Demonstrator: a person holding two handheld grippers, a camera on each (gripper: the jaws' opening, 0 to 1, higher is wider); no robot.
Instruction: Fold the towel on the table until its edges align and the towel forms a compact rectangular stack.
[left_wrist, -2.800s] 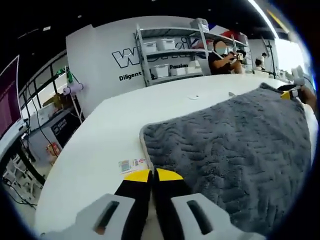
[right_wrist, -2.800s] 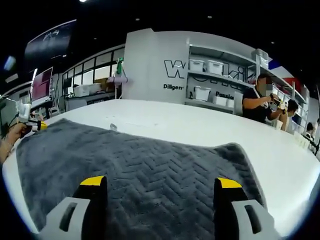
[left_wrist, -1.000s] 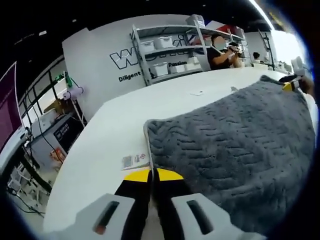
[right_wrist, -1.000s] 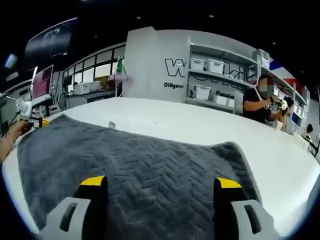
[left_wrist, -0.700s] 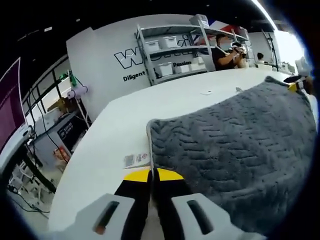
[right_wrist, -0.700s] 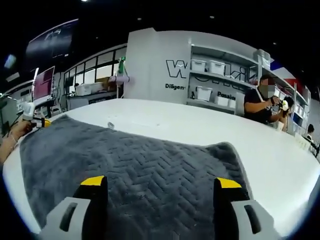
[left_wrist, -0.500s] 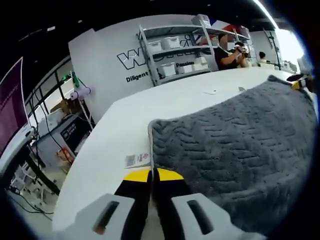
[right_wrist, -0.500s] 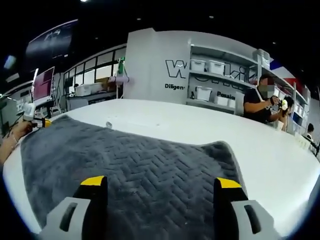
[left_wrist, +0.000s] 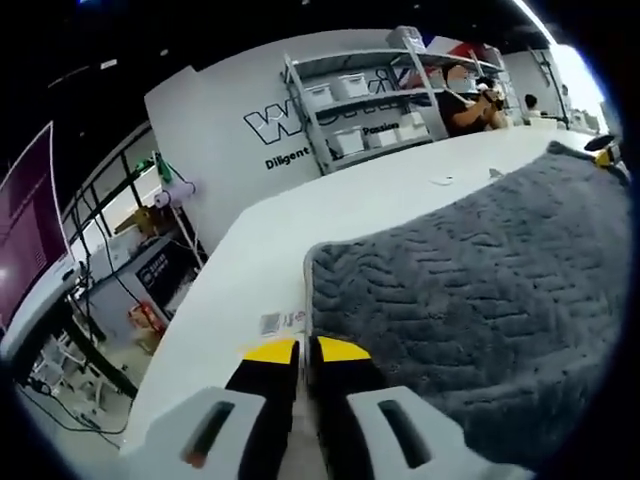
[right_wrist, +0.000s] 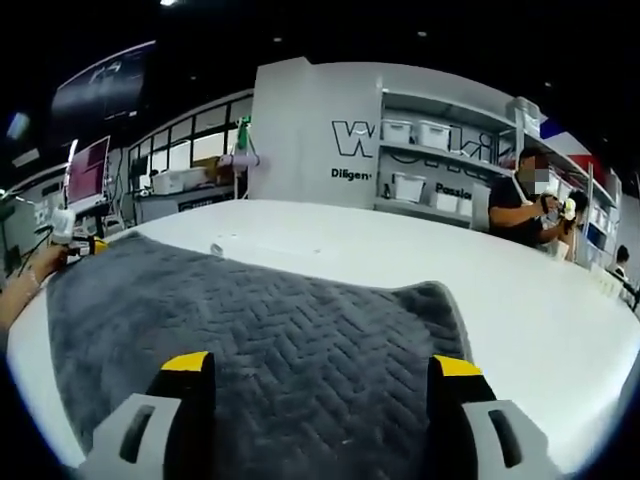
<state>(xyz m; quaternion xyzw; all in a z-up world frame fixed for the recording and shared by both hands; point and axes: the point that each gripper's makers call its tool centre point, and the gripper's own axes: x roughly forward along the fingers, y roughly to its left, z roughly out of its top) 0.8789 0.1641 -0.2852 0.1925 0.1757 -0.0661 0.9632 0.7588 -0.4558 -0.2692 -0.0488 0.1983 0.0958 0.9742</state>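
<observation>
A grey towel (left_wrist: 470, 290) with a herringbone weave lies spread flat on the white table (left_wrist: 330, 210). My left gripper (left_wrist: 297, 350) is shut at the towel's near left corner, where the hem runs down into its yellow tips. A small white label (left_wrist: 282, 322) lies beside that hem. In the right gripper view the towel (right_wrist: 270, 330) spreads under my right gripper (right_wrist: 312, 368), which is open with its jaws wide apart above the cloth. The left gripper (right_wrist: 72, 240) and a hand sit at the towel's far left corner there. The right gripper (left_wrist: 603, 150) shows at the towel's far right edge.
Bare white table (right_wrist: 560, 330) lies beyond and to the right of the towel. A small white object (right_wrist: 217, 249) rests past its far edge. Shelves with bins (right_wrist: 420, 160) and a person (right_wrist: 515, 205) stand behind the table. Carts and cables (left_wrist: 130, 300) are off the table's left side.
The towel's far right corner has slid left in the right gripper view. The left gripper view has swung, showing more floor at left. Both grippers kept their states.
</observation>
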